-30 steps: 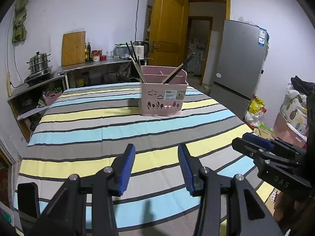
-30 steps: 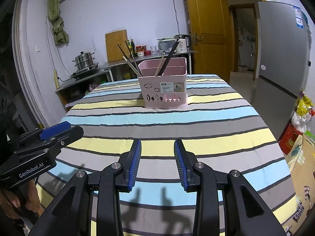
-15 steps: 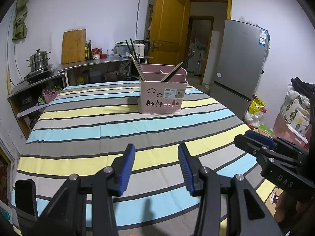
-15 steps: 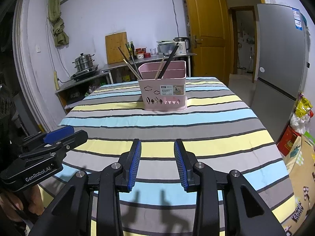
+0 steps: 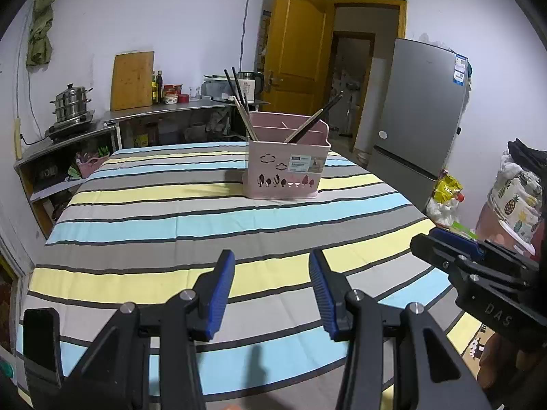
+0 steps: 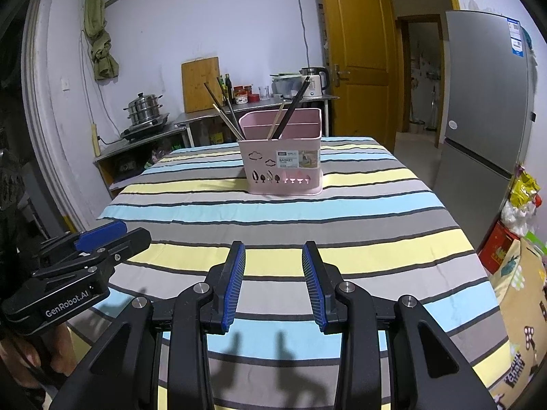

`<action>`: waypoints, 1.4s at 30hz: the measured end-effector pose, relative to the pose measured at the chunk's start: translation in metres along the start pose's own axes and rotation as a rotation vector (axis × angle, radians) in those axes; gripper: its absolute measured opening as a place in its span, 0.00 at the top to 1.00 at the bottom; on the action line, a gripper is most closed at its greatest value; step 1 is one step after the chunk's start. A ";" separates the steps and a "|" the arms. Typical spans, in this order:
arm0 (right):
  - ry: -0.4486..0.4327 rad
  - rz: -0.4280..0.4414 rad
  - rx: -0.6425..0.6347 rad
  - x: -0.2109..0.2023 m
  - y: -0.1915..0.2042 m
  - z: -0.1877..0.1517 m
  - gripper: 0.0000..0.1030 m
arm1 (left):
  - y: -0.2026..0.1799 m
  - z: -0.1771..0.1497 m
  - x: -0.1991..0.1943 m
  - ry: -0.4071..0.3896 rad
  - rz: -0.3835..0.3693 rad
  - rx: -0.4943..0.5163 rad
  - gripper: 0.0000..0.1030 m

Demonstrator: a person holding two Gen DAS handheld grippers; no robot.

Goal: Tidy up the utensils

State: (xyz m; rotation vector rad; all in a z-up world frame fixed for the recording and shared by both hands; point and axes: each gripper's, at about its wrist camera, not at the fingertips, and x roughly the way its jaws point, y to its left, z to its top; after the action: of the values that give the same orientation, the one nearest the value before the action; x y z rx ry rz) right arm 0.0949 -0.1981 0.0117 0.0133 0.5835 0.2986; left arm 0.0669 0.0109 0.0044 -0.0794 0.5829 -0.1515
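Across the table [image 5: 143, 218] in front of you lies a cloth striped in blue, yellow, grey and white. Toward its far end stands a pink utensil basket [image 5: 286, 167], holding chopsticks [image 5: 239, 102] that lean out at angles. Your left gripper [image 5: 271, 290] hovers over the near edge with its blue-padded fingers apart and holding nothing; your right gripper [image 6: 273, 285] does the same beside it. Behind the table, a steel counter [image 5: 164, 112] along the white wall carries a stacked steamer pot [image 5: 70, 102], a wooden cutting board [image 5: 132, 80] and bottles. To the right are an open orange door [image 5: 294, 44] and a grey refrigerator [image 5: 420, 112].
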 end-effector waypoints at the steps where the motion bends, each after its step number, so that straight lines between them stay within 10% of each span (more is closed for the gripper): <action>1: -0.002 -0.001 0.000 0.000 0.000 0.000 0.65 | 0.000 0.000 0.000 -0.001 0.003 0.001 0.54; 42: -0.013 -0.007 0.010 0.003 0.001 -0.010 0.65 | -0.005 -0.009 0.002 -0.012 0.024 0.022 0.54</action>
State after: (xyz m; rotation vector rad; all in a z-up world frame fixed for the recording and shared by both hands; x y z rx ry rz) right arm 0.0920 -0.1968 0.0017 0.0231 0.5718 0.2880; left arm 0.0623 0.0052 -0.0037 -0.0520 0.5700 -0.1339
